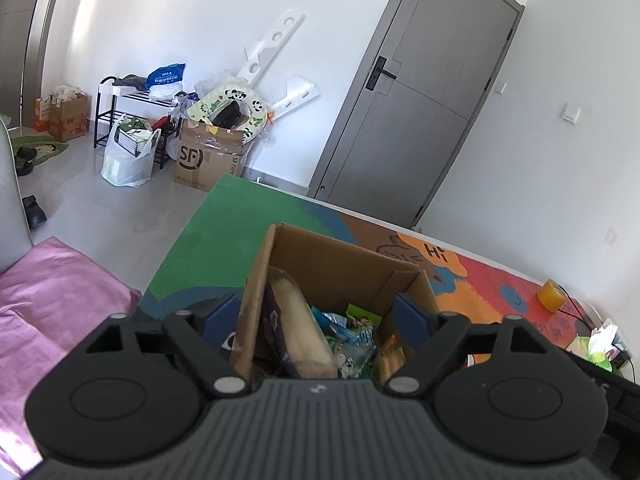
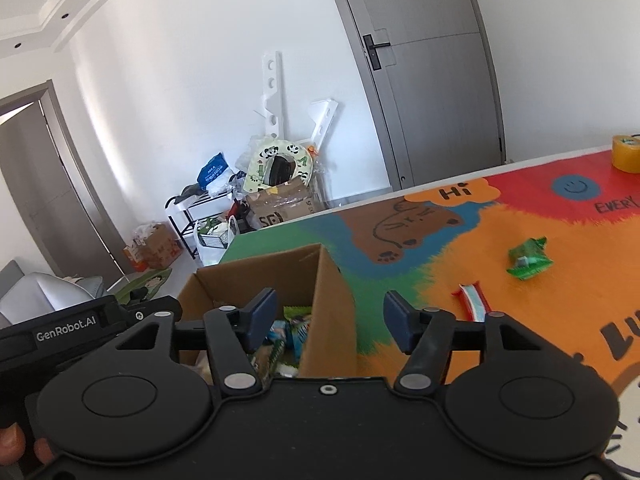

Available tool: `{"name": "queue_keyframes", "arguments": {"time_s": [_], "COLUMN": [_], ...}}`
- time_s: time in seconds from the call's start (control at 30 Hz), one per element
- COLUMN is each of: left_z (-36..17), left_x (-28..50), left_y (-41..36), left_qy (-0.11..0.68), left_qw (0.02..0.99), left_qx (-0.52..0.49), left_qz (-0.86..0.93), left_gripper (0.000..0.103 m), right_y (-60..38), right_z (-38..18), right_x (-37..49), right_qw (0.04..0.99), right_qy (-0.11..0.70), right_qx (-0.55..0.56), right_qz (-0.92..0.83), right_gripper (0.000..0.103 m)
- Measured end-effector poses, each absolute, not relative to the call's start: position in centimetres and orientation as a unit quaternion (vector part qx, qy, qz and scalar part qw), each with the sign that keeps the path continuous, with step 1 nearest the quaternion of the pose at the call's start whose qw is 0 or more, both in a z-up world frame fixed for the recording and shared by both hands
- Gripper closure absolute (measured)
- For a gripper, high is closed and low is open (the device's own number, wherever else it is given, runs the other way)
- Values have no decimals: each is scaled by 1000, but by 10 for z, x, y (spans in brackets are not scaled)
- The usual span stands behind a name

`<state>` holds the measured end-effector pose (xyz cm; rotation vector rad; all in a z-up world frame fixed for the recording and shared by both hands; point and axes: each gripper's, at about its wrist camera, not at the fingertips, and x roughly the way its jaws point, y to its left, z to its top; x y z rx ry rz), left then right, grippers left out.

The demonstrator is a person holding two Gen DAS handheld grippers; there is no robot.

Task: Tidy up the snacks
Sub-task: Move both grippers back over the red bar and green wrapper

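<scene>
An open cardboard box point(image 1: 332, 268) stands on the colourful table mat point(image 1: 224, 240). It holds several snacks, among them a long beige packet point(image 1: 304, 328) and green and blue packets point(image 1: 352, 332). My left gripper point(image 1: 316, 316) is open and straddles the box, one blue pad outside each side wall. My right gripper point(image 2: 330, 320) is open too. Its left finger hangs over the snacks inside the box point(image 2: 256, 276) and its right finger is outside the right wall. On the mat to the right lie a green packet point(image 2: 528, 260) and a red and white wrapper point(image 2: 474, 300).
A yellow tape roll point(image 2: 626, 152) sits at the mat's far right, and a tissue box point(image 1: 600, 344) lies near it. A pink cloth point(image 1: 48, 292) lies left of the table. Floor clutter with a printed carton point(image 1: 208, 160) and a grey door point(image 1: 420, 100) are beyond.
</scene>
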<state>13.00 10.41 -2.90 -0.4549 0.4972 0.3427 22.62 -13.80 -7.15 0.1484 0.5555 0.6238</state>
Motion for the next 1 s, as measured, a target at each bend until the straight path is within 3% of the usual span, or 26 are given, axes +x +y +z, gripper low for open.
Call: {"name": "queue_keyframes", "arguments": {"time_s": [0.57,1.0], "left_z": [-34,-31], "left_x": [122,130], "left_y": [55,7], "left_qy": [282,292], "left_qw": [928,937], "left_qx": [-192,-159], "left_qz": [149,105], "left_gripper": [10,10], "right_y": [-210,-259], "right_z": [-77,-85], "right_x": [211,217], "right_qw": [911,913], "right_qy": [282,286], "right_qx": [100,137], "right_qz": [284,257], "right_gripper": [7,0]}}
